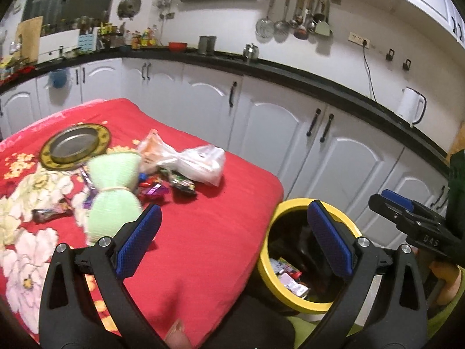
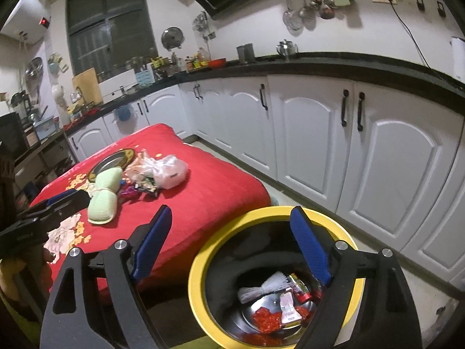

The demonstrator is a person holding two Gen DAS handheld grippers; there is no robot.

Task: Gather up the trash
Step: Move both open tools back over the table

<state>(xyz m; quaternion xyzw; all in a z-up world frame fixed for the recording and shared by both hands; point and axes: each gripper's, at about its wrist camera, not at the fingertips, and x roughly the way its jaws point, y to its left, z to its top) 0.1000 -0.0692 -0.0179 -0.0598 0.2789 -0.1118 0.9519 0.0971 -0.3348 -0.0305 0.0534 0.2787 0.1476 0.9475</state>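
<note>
While both grippers hung above the near edge of the red floral cloth [image 1: 221,232], we listed the following. Left gripper [image 1: 235,238]: jaws spread wide, nothing between the blue pads. Right gripper [image 2: 229,247]: jaws likewise wide apart and empty, poised over the yellow-rimmed bin [image 2: 200,264] beside the cloth. Bin contents: a white paper fan [image 2: 261,289], wrappers [image 2: 290,305], red scraps [image 2: 266,318], all on a shiny metal base. Trash left on the cloth: a heap of candy wrappers [image 1: 162,187], a crumpled plastic bag [image 1: 200,163], a green mesh bundle [image 1: 113,197] tied at its waist. Beyond them, a gold-rimmed metal plate [image 1: 74,147].
</note>
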